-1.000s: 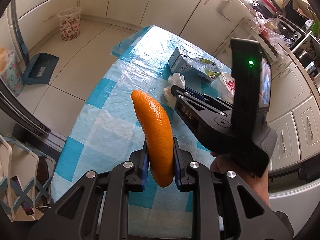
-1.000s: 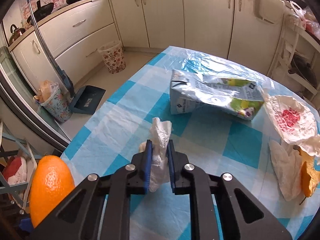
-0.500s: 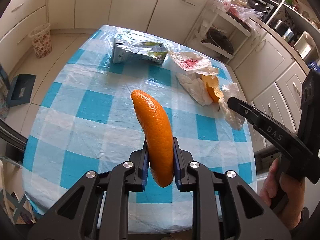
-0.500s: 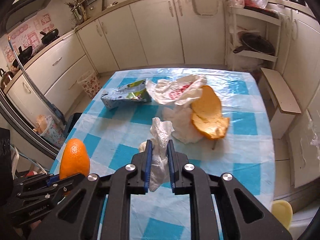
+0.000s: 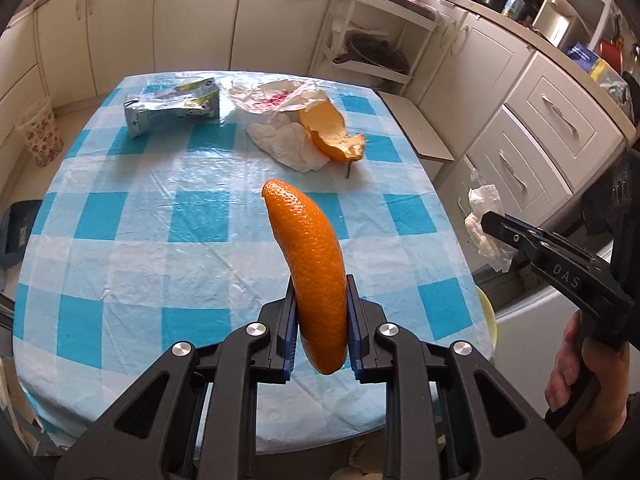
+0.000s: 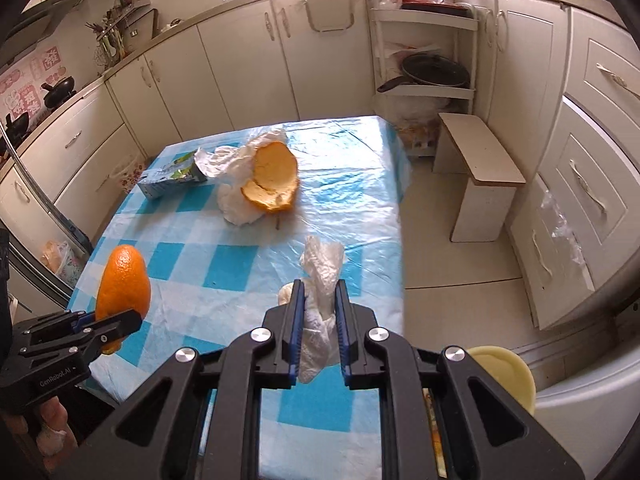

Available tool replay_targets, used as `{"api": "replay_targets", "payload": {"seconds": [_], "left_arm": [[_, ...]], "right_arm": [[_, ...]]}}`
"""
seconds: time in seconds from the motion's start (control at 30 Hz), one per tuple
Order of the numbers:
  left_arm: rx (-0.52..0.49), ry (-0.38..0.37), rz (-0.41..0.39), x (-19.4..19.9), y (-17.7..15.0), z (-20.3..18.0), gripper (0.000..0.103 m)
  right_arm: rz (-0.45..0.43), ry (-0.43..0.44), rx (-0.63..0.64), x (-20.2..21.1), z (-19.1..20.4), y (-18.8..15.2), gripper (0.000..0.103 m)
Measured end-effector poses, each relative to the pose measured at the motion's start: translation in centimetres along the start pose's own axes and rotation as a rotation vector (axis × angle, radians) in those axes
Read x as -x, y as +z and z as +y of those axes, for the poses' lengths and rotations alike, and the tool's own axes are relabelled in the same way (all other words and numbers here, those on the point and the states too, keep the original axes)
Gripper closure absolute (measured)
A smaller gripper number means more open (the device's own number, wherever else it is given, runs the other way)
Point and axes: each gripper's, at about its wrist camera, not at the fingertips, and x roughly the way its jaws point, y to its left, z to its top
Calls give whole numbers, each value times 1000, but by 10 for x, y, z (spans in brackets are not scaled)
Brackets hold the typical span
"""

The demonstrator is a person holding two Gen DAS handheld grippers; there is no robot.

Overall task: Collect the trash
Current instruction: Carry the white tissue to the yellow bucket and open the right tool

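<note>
Peel fills left claw; right claw pinches tissue.

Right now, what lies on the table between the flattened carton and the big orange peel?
In the left wrist view, crumpled white wrappers lie between the carton and the peel.
</note>
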Motion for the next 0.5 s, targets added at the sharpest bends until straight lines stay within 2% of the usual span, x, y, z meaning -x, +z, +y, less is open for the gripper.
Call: {"api": "replay_targets", "payload": {"seconds": [0.2, 0.4, 0.5], "left_arm": [[-99, -7, 1, -10, -7, -45, 84], [-174, -14, -1, -19, -13, -83, 84], [-207, -14, -5, -23, -15, -100, 83]], "right_arm": [[40, -106, -51, 2, -56, -28, 87], [148, -175, -109, -20, -103, -56, 87], [215, -203, -116, -36, -116, -68, 83]]}}
